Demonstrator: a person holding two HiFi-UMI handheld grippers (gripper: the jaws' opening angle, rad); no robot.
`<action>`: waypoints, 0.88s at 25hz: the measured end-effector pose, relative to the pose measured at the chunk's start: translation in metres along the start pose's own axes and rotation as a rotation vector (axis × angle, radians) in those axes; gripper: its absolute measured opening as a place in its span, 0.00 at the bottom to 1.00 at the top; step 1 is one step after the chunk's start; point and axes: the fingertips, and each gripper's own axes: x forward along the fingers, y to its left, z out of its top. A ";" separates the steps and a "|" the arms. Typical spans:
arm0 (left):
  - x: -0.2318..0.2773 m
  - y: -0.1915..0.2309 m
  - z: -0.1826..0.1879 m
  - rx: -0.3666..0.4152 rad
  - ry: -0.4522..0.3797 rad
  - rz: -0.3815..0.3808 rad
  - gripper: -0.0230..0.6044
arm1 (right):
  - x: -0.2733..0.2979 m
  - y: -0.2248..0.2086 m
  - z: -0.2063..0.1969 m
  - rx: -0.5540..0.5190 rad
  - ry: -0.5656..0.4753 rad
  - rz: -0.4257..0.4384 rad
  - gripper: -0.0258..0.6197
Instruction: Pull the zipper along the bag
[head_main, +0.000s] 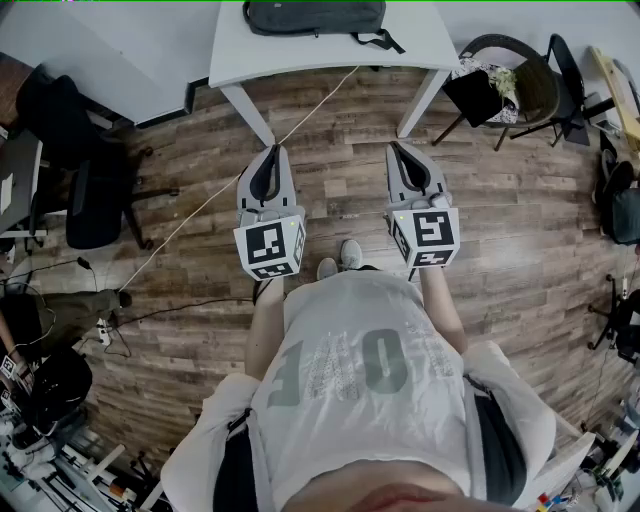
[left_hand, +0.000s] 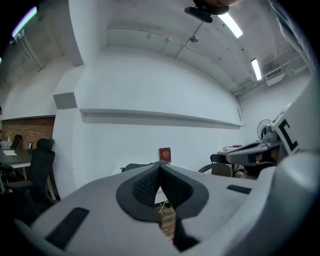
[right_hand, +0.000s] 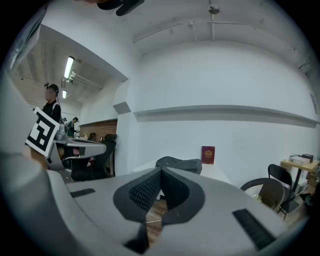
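The dark grey fabric bag (head_main: 315, 17) lies on the white rectangular table (head_main: 300, 58) against the wall, well ahead of both claws and untouched. The left claw (head_main: 271, 150) is closed on nothing, its black ribbed pads (left_hand: 150, 185) meeting at the tip. The right claw (head_main: 396, 148) is likewise closed and empty. Both are held level above the brown plank floor (head_main: 340, 120), side by side and apart. A thin white cable (head_main: 215, 195) runs across the floor beneath the left claw.
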 end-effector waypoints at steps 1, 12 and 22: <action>0.002 -0.001 -0.002 0.002 0.009 -0.001 0.08 | 0.000 -0.001 -0.003 0.002 0.006 0.004 0.08; 0.032 -0.018 -0.007 0.026 0.003 -0.014 0.08 | 0.008 -0.024 -0.030 0.044 0.006 0.019 0.08; 0.084 -0.002 -0.018 0.012 0.001 -0.012 0.08 | 0.046 -0.058 -0.042 0.114 -0.006 0.021 0.08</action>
